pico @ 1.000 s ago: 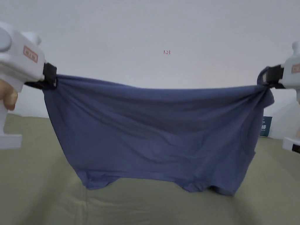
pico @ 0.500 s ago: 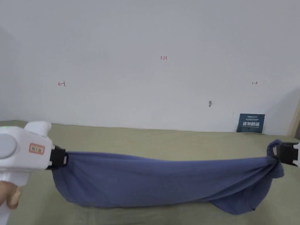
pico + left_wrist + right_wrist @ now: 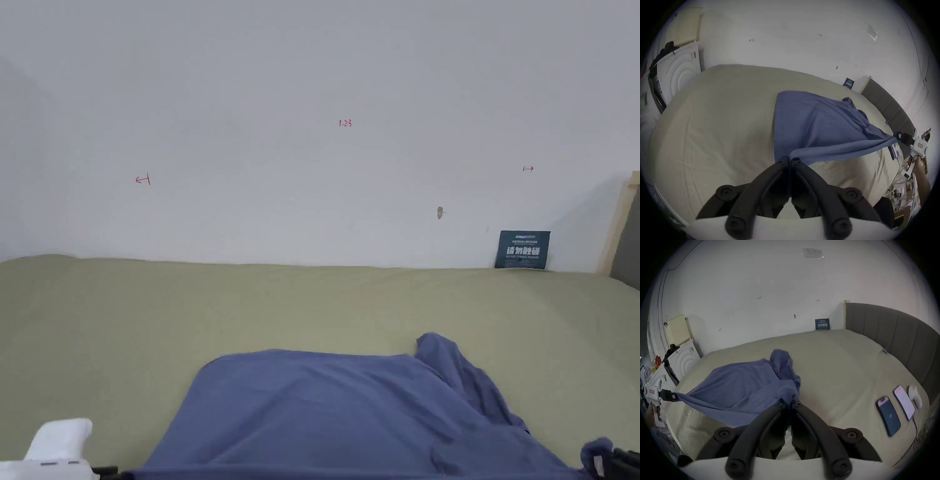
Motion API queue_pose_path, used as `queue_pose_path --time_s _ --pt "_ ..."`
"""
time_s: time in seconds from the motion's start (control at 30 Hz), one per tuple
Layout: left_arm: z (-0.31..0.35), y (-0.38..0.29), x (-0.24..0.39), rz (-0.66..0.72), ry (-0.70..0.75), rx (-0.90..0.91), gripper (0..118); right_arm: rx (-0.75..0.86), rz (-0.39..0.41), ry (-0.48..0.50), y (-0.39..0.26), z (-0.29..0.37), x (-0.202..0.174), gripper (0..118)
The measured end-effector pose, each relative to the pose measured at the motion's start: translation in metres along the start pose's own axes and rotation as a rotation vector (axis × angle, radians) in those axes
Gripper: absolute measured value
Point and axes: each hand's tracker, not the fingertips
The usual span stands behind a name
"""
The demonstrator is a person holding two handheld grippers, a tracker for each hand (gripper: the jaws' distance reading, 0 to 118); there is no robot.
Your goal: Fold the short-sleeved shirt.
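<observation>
Blue knit cloth, the short-sleeved shirt [image 3: 350,412], lies spread over the near half of the olive-sheeted bed [image 3: 125,325], its far edge resting flat and one corner rumpled up toward the right [image 3: 437,350]; the near edge is stretched taut between the two claws at the bed's front border. The left claw [image 3: 788,160] has its jaws closed tight on one end of that near edge, and the right claw [image 3: 788,402] is likewise pinched on a gathered bunch of cloth at the other end. Both are held low, near the level of the mattress, pointing toward the wall, well apart from each other, with the cloth between them forming a straight, slightly lifted band. The step in hand appears to be laying the shirt out flat before folding. To do it well, keep equal tension on both ends while lowering, so the near edge settles straight and without a slack ridge, and release only once the cloth rests on the sheet. The raised corner at the right probably needs smoothing first. Two phones [image 3: 888,417] lie on the bed to the right, well apart from the shirt.
</observation>
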Motion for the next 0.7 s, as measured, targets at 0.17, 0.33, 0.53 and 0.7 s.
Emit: queue_pose_path --time_s 0.17,0.33,0.53,0.7 --pt "-0.011 -0.036 -0.002 -0.023 0.013 -0.050 4 -0.072 -0.054 -0.016 -0.042 -0.003 0.014 5" --pt "-0.032 -0.052 -0.006 0.013 0.017 -0.096 20 -0.109 -0.053 -0.028 -0.058 -0.014 0.016 8" --pt "-0.019 -0.043 -0.016 0.120 0.010 -0.103 85 -0.131 -0.065 -0.006 -0.038 -0.006 0.024 97" --pt "0.014 -0.025 0.005 0.045 0.075 0.097 84 -0.038 0.041 -0.024 -0.015 0.016 -0.005 96"
